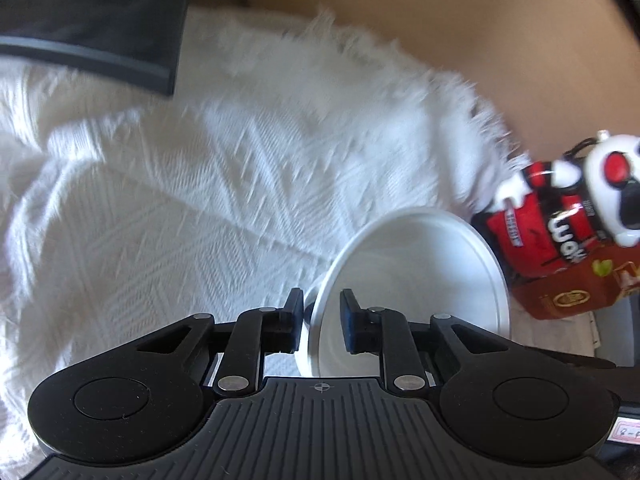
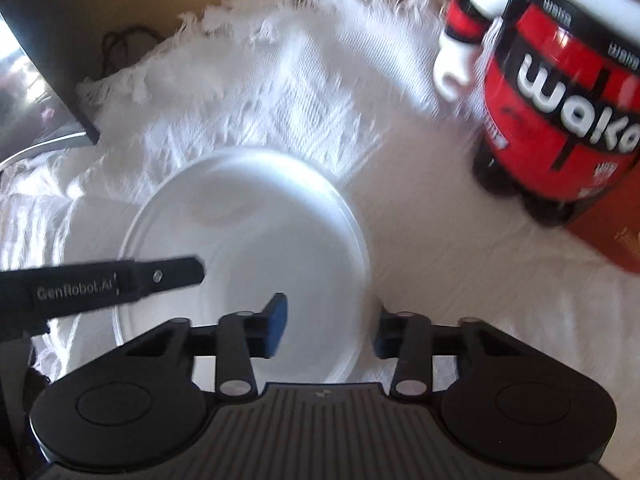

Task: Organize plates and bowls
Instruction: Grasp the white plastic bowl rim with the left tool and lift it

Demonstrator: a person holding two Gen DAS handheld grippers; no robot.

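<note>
A white plate is tilted up on edge, its rim between the fingers of my left gripper, which is shut on it. A white bowl's side shows under the plate. In the right wrist view the same plate lies over a white bowl, and the left gripper's finger reaches in from the left. My right gripper is open, its fingers either side of the plate's near right rim, apart from it.
A white fringed cloth covers the surface on a tan table. A red, black and white figure toy stands on a red-brown box at the right. A dark monitor is at the back left.
</note>
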